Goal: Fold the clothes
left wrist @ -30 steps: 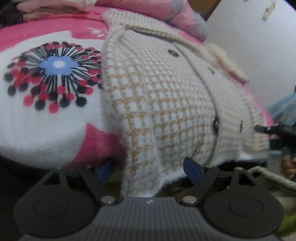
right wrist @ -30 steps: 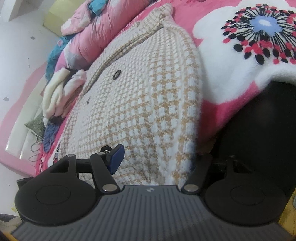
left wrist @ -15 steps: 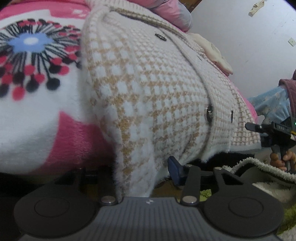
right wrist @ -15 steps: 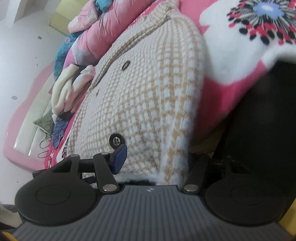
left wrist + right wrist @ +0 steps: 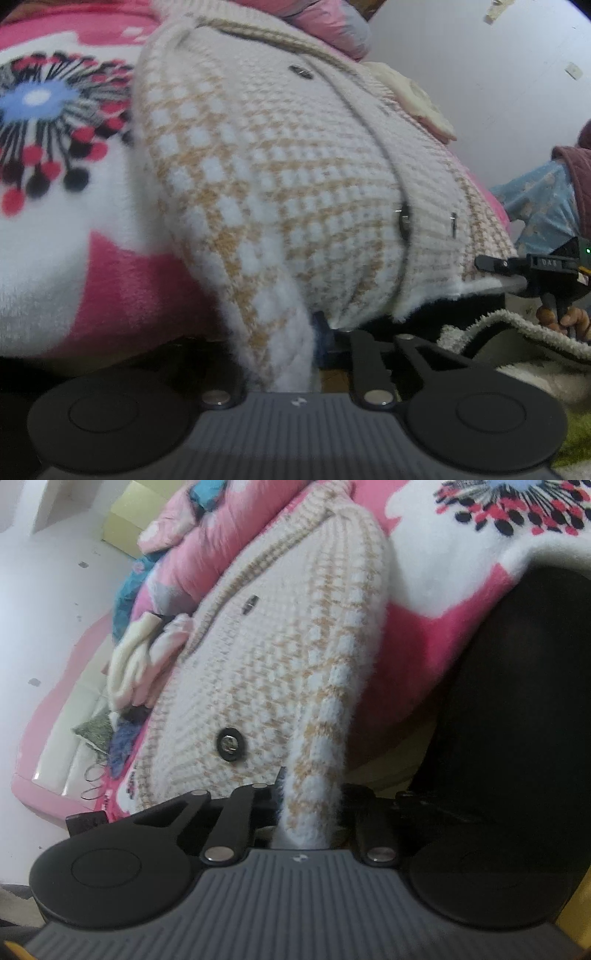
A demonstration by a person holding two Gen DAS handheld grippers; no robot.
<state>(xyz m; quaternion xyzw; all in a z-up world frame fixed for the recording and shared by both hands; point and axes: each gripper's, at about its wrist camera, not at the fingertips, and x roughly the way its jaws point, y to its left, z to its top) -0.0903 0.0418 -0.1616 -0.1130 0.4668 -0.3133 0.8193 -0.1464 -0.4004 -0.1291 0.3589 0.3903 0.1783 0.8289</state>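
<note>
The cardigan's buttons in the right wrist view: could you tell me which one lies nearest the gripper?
The round dark button low on the cardigan, just above the right gripper. The other button sits far up the front, seen edge-on.

Cardigan (image 5: 280,177): cream/white with tan check knit, dark buttons. Blanket (image 5: 55,229): pink and white, blue-centred flower with black and red dots. Gripper pads: blue.

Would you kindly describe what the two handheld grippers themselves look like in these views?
Both match: the left gripper and right gripper each have a ribbed grey body with a small pale logo, two round black discs, black linkage arms with silver pivot pins, and blue finger pads. No cables show.
</note>
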